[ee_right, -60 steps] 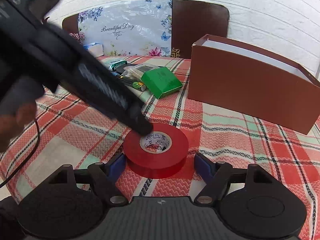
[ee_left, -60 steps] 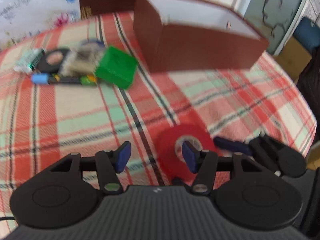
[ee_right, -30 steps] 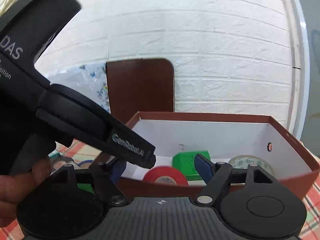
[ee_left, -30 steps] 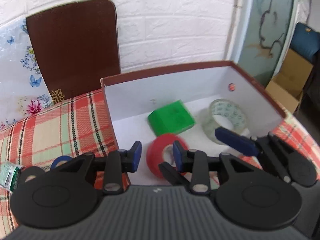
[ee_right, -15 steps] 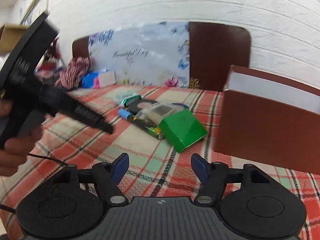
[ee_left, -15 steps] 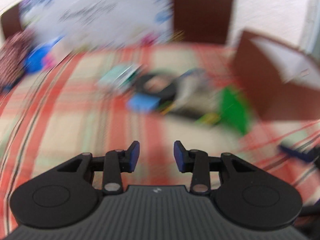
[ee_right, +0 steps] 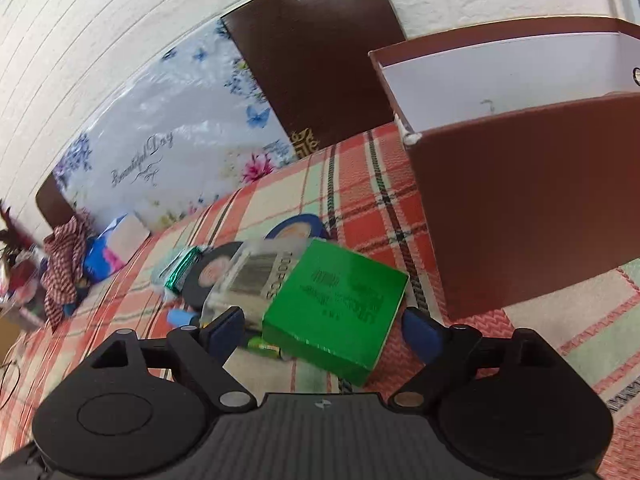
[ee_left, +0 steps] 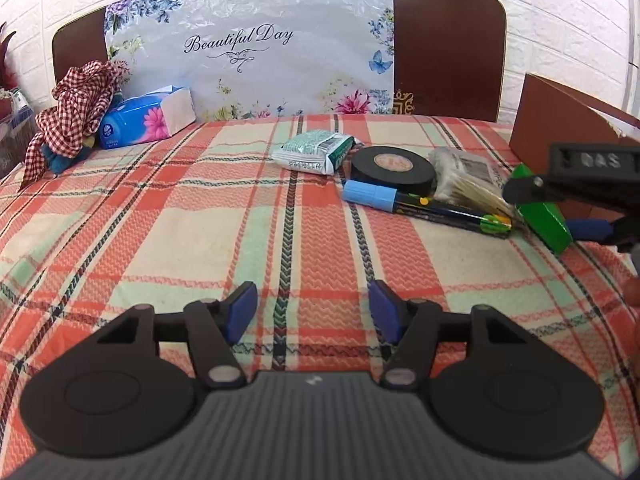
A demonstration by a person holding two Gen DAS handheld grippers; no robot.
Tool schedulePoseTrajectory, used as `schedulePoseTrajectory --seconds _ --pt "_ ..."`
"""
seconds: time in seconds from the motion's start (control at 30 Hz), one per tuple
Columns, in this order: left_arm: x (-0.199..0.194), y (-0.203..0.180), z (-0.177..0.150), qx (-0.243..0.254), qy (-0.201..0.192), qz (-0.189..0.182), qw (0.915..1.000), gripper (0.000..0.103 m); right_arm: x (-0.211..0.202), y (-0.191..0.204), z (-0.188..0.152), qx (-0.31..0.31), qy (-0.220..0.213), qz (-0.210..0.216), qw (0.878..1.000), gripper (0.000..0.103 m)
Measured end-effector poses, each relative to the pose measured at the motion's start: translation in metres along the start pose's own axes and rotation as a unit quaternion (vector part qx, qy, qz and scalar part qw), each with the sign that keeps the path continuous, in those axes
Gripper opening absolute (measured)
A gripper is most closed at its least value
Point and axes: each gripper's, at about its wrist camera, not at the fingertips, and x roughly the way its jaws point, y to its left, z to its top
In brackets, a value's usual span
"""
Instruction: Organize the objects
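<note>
My left gripper point(ee_left: 312, 312) is open and empty above bare plaid cloth. Ahead of it lie a green-white packet point(ee_left: 314, 151), a black tape roll point(ee_left: 392, 170), a blue-capped marker point(ee_left: 424, 208), a clear bag of sticks point(ee_left: 470, 182) and a green box point(ee_left: 542, 216). My right gripper point(ee_right: 320, 326) is open with its fingers on either side of the green box point(ee_right: 336, 312), which rests tilted on the cloth. The brown box point(ee_right: 532, 200) with a white inside stands just right of it. A blue tape roll point(ee_right: 298, 230) lies behind the green box.
A tissue pack point(ee_left: 146, 118), a checked cloth bundle point(ee_left: 74, 110) and a floral "Beautiful Day" sheet point(ee_left: 248, 44) stand along the back against a brown headboard point(ee_left: 448, 48). The right gripper's body point(ee_left: 592, 176) shows at the right edge of the left wrist view.
The red tape went into the brown box a second ago. Both grippers have since left the box; the left has swung back over the cloth and opened wider, the right has come down around the green box.
</note>
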Motion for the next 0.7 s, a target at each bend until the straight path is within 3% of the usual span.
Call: schedulePoseTrajectory --seconds 0.03,0.07,0.17,0.27,0.37,0.53,0.6,0.63,0.7 --pt "0.000 -0.001 0.000 0.002 -0.001 0.000 1.0000 0.064 0.001 0.001 0.000 0.005 -0.001 -0.004 1.000 0.084" --pt "0.000 -0.001 -0.001 0.002 -0.002 0.000 1.0000 0.064 0.004 0.003 0.000 0.005 0.000 -0.010 1.000 0.070" --pt "-0.001 -0.001 -0.002 -0.002 -0.003 -0.002 1.0000 0.064 -0.002 0.004 0.000 -0.013 0.012 -0.017 1.000 0.063" --pt "-0.001 -0.001 -0.002 0.002 -0.003 0.002 1.0000 0.064 -0.013 0.008 -0.005 -0.032 0.026 -0.014 0.999 0.063" --pt "-0.001 -0.003 -0.002 0.007 -0.002 0.006 1.0000 0.064 -0.036 0.010 -0.022 -0.094 0.039 -0.011 0.995 0.063" --pt "-0.001 -0.007 0.001 0.015 0.005 0.013 0.9998 0.065 -0.085 0.019 -0.064 -0.231 0.050 -0.019 0.971 0.063" --pt "-0.004 -0.012 0.006 0.020 0.023 0.019 0.9994 0.063 -0.101 0.017 -0.074 -0.254 0.043 -0.023 0.966 0.064" --pt "-0.007 -0.013 0.011 0.012 0.037 0.010 0.9992 0.062 -0.106 0.015 -0.077 -0.260 0.039 -0.025 0.965 0.064" --pt "-0.017 -0.016 0.020 -0.024 0.064 -0.046 0.9966 0.058 -0.113 0.012 -0.079 -0.259 0.035 -0.025 0.965 0.064"
